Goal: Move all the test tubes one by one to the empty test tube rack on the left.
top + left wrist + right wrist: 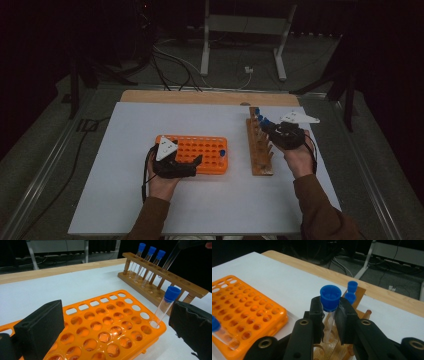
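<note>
The right claw (329,322) is clenched on a clear test tube with a blue cap (330,298), gripping it just under the cap; in the left gripper view the tube slants up with its lower end about level with the top rail of the wooden rack (160,282), where three more capped tubes (148,263) stand at the far end. The left claw (112,327) is released, its jaws wide apart over the near edge of the orange rack (100,322), which already carries one capped tube (165,306) in a corner hole. The likely trouble is the lift-out: the tube is tilted, so if its bottom has not yet cleared the hole, pulling sideways could catch it on the rail, tip the wooden rack or slide the glass through the pads. On the way across the counter (140,130) the hanging end could knock the tube standing in the orange rack. And since the left claw only hovers, a hard push into a hole might shove the orange rack along.
</note>
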{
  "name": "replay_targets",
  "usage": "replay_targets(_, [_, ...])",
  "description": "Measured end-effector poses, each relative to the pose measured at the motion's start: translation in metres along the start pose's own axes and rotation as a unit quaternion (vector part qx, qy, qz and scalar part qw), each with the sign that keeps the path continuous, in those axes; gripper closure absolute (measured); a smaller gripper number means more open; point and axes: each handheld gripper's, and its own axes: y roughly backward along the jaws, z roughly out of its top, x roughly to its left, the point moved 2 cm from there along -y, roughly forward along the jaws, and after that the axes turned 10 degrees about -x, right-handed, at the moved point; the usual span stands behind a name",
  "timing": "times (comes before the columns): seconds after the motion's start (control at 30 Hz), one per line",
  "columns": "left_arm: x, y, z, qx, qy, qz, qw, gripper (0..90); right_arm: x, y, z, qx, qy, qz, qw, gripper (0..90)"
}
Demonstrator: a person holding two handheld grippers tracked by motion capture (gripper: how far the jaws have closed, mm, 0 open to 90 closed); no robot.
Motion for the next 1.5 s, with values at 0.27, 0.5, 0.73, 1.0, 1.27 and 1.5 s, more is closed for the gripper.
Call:
replay_targets(0.27, [-0.004,0.0,0.003,-0.001,-0.003,-0.006,1.0,1.2,0.005,0.006,0.013,-0.014,0.008,0.004,0.9999,76.5])
replay_targets(0.5, [-0.01,-0.002,0.016,-0.014,-0.007,-0.019,0.9997,1.7,0.017,0.002,0.021,-0.014,0.008,0.031,0.9994,76.5])
replay_targets(0.73, [-0.015,-0.011,0.025,-0.017,-0.015,-0.03,0.9993,5.9,0.042,-0.009,0.027,-0.007,0.016,0.064,0.9978,76.4])
replay_targets(1.0, [-0.021,-0.025,0.03,-0.017,-0.027,-0.037,0.9988,15.0,0.067,-0.02,0.031,0.001,0.019,0.102,0.9946,76.3])
replay_targets(1.27, [-0.031,-0.039,0.033,-0.015,-0.041,-0.046,0.998,27.5,0.088,-0.027,0.037,0.002,0.018,0.133,0.991,76.3])
replay_targets(1.5, [-0.039,-0.044,0.036,-0.02,-0.059,-0.06,0.9963,49.7,0.102,-0.033,0.039,0.006,0.015,0.152,0.9882,76.3])
